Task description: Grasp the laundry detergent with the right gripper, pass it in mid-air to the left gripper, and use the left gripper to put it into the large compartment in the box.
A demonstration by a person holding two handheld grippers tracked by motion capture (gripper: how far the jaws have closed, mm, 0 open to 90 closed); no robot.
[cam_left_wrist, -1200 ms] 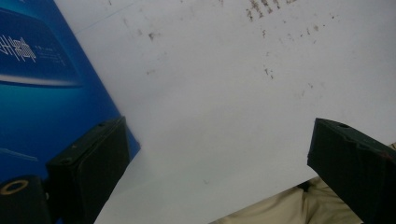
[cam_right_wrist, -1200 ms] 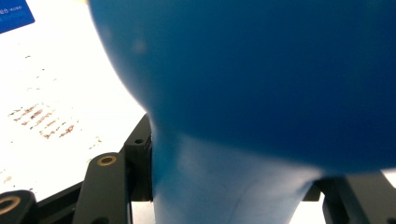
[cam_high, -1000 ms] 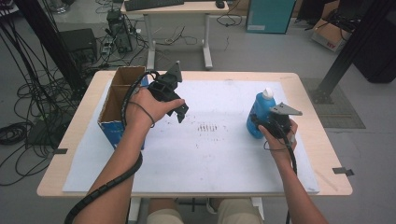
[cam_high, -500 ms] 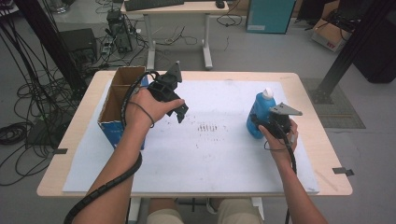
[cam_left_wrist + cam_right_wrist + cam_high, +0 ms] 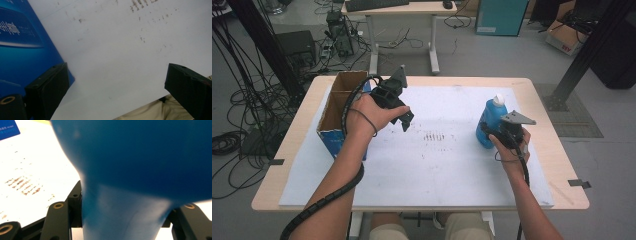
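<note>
A blue plastic bottle with a white cap stands on the white sheet at the right. My right gripper is shut on its narrow waist; in the right gripper view the blue bottle sits tight between both black jaws. My left gripper hangs over the sheet beside the open cardboard box, jaws wide apart and empty. In the left gripper view my left gripper has bare white sheet between its fingers, with the box's blue side at the left.
A white sheet covers most of the wooden table, with a patch of dark smudges at its middle. A desk, cables and boxes stand on the floor beyond the far edge.
</note>
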